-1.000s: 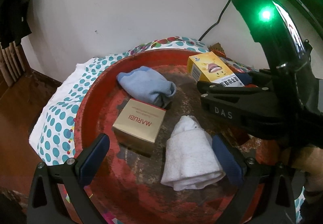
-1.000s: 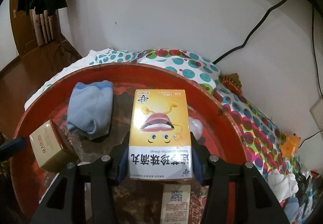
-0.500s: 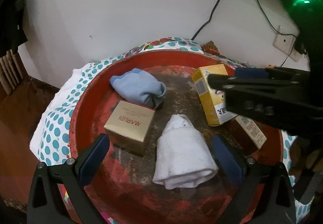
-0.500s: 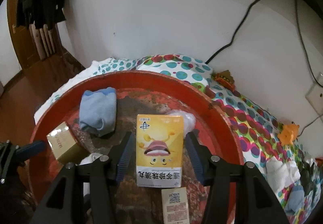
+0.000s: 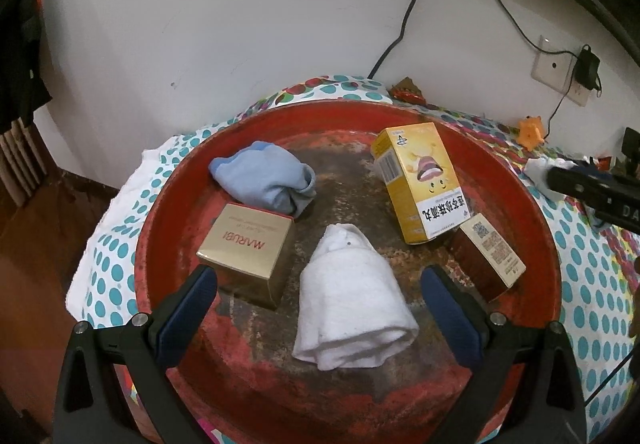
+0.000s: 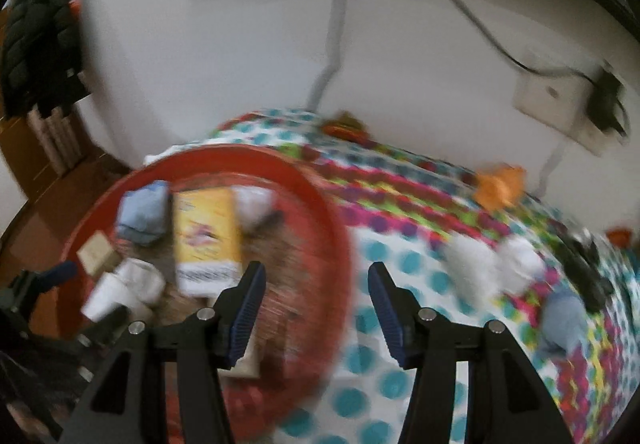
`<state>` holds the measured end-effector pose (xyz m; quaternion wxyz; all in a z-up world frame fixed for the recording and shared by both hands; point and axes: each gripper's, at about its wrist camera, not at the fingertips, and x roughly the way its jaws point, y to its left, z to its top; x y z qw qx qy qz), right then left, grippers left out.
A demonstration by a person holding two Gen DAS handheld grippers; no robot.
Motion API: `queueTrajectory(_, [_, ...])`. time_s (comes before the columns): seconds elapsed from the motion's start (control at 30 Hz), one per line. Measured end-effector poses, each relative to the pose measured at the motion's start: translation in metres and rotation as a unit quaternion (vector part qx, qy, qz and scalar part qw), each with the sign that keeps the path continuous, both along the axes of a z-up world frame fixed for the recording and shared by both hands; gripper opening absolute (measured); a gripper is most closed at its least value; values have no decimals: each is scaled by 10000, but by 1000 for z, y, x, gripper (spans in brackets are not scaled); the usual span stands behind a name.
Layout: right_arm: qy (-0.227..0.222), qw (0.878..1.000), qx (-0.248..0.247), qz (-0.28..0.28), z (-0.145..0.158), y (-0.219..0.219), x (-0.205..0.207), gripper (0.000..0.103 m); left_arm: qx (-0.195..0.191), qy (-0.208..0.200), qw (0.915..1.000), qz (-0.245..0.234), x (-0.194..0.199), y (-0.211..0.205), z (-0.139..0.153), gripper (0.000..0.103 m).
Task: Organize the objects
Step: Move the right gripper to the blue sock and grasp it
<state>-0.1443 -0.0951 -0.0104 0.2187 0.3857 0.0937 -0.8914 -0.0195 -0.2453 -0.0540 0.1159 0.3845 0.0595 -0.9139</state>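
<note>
A round red tray (image 5: 168,204) holds a blue rolled sock (image 5: 268,180), a gold MARUBI box (image 5: 248,248), a white rolled cloth (image 5: 352,296), a yellow cartoon box (image 5: 420,184) and a brown box (image 5: 488,248) leaning beside it. My left gripper (image 5: 320,304) is open and empty, its jaws either side of the white cloth, above it. My right gripper (image 6: 316,300) is open and empty, over the tray's right rim; the view is blurred. The yellow box (image 6: 204,236) lies left of it on the tray (image 6: 332,244).
A polka-dot cloth (image 5: 580,284) covers the surface under the tray. Loose white socks (image 6: 492,264), a blue sock (image 6: 564,320) and an orange toy (image 6: 500,184) lie to the right. A white wall with a socket (image 5: 556,68) and cables stands behind.
My right gripper let go of the yellow box, opened, and swung back and to the right, off the tray. The yellow box now rests on the tray. My left gripper pulled back slightly.
</note>
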Motion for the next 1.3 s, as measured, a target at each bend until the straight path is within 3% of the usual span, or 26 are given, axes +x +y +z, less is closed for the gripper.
queueTrajectory(0.03, [-17,9999,23,-142,-11,-3,-1,55,-30,-8,10000,-6,0,1,0,101])
queueTrajectory(0.07, [-25,9994,60,-352,-9,31,-1,55,-45,-8,10000,-16,0,1,0,101])
queueTrajectory(0.1, [-25,9987,94,-508,-14,33,-2,55,-68,-18,10000,-30,-1,2,0,101])
queueTrajectory(0.2, [-60,9953,133,-959,-24,100,0,55,-120,-30,9999,-47,-1,3,0,101])
queueTrajectory(0.47, [-165,9807,65,-1949,-42,177,-25,55,-284,-44,9996,-67,-1,6,0,102])
queueTrajectory(0.73, [-215,9778,167,-2078,-65,197,-51,55,-402,-77,9991,-90,-2,8,0,103])
queueTrajectory(1.13, [-172,9807,259,-1930,-86,183,-71,55,-775,16,9969,-153,1,19,5,103])
queueTrajectory(1.3, [-79,9837,449,-1742,-88,177,-67,42,-722,-22,9972,-179,2,22,2,103])
